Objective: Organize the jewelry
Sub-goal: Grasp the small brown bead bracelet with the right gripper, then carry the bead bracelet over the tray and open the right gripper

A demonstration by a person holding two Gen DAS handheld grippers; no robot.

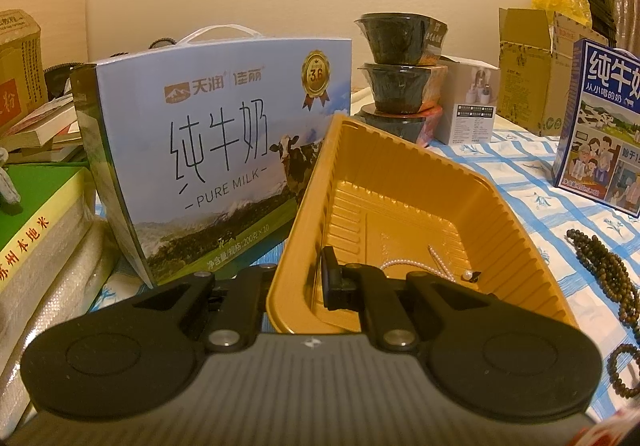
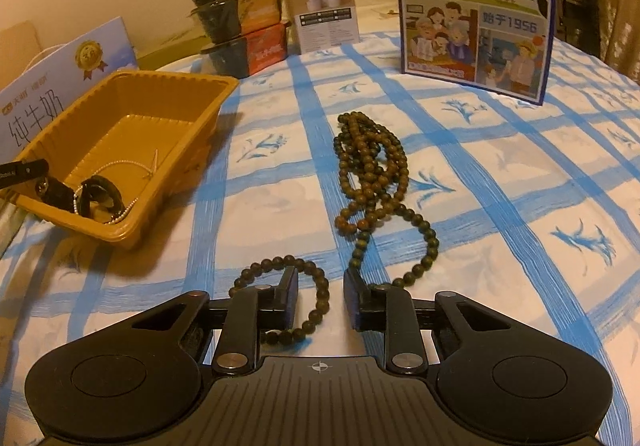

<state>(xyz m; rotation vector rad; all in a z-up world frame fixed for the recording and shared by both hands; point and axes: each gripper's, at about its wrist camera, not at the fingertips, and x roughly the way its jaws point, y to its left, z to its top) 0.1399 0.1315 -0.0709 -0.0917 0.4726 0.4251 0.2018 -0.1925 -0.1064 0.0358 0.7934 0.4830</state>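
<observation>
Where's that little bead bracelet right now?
In the right wrist view, the small bead bracelet lies on the checked cloth, between the right gripper's fingers.

The left wrist camera sits low and very close behind the yellow plastic tray [image 1: 404, 181], looking forward and slightly down along its fingers toward the pale-blue milk carton [image 1: 208, 149] and the wall. The right wrist camera looks down more steeply over the blue-checked tablecloth [image 2: 500, 173], with the tray [image 2: 168, 81] off to its left. Both views share the tray, the stacked noodle bowls [image 1: 396, 65] [image 2: 232, 9] and the dark-blue milk box [image 1: 600, 117] [image 2: 476, 5].
</observation>
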